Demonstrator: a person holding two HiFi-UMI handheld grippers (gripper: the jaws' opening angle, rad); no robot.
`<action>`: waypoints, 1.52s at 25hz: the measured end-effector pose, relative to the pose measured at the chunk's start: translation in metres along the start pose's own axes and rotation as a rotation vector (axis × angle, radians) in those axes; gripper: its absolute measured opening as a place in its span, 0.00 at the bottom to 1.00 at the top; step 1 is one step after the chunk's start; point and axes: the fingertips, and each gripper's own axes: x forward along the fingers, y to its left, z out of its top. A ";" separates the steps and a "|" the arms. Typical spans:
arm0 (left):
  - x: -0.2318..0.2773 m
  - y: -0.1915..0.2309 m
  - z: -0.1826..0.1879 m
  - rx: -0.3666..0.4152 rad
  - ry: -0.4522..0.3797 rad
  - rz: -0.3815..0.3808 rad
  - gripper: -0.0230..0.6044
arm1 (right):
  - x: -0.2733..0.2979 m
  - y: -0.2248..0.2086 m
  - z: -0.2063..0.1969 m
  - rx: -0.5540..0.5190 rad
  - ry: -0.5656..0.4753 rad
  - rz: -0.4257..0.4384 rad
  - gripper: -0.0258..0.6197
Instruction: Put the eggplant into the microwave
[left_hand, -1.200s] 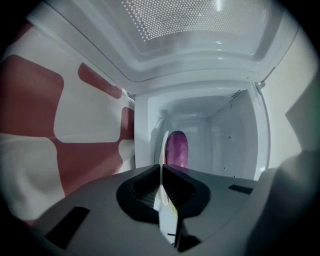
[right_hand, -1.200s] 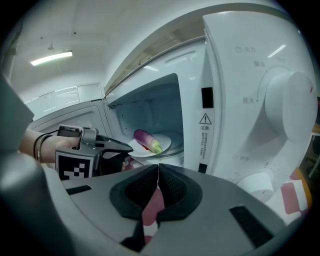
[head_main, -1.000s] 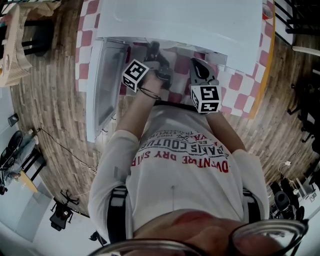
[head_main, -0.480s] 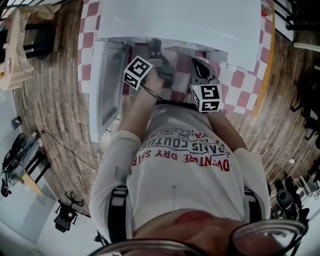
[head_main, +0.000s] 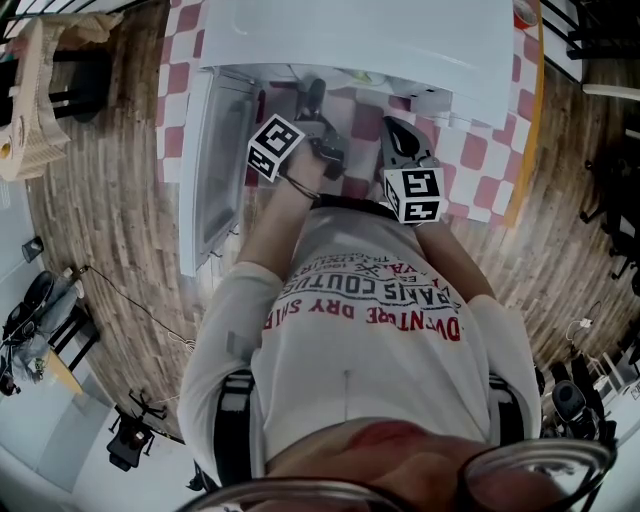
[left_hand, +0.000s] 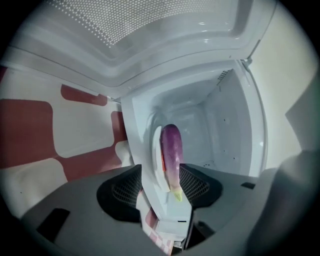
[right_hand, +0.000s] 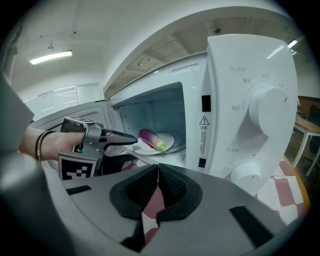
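Jaws on left gripper (left_hand: 161, 191) spread wide, just been opening; pads pressing on nothing; white plate (right_hand: 168, 139) seen edge-on in the gap between them, rim just ahead of the tips; touching or not, cannot tell. Jaws on right gripper (right_hand: 158, 172) pressed together, nothing between; held back outside the opening, beside and to the right of the left one in the head view. Hand (right_hand: 45, 145) on the left gripper, dark band round the wrist; tips reaching just into the mouth of the microwave (right_hand: 250, 110).

Eggplant (left_hand: 171, 150) lying on the plate, inside the cavity, near the front; purple body, pale green stem end toward the opening; apart from both sets of jaws.

Cavity white, lit, otherwise bare as far as visible; door (head_main: 215, 170) swung fully open to the left, dotted mesh showing on its inner face. Control panel (right_hand: 220, 115) right of the opening; two round dials (right_hand: 267, 107), one above the other.

Microwave standing on a red-and-white checked cloth (head_main: 480, 160); wooden floor (head_main: 100, 200) beyond the table edge.
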 end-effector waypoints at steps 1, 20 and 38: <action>-0.003 -0.003 -0.002 0.026 0.007 -0.008 0.44 | -0.002 0.001 0.001 -0.001 -0.004 0.000 0.08; -0.107 -0.120 -0.059 1.246 -0.084 -0.150 0.09 | -0.085 0.009 0.066 -0.055 -0.279 -0.033 0.08; -0.127 -0.144 -0.099 1.456 -0.090 -0.172 0.09 | -0.109 0.014 0.068 -0.131 -0.297 0.006 0.08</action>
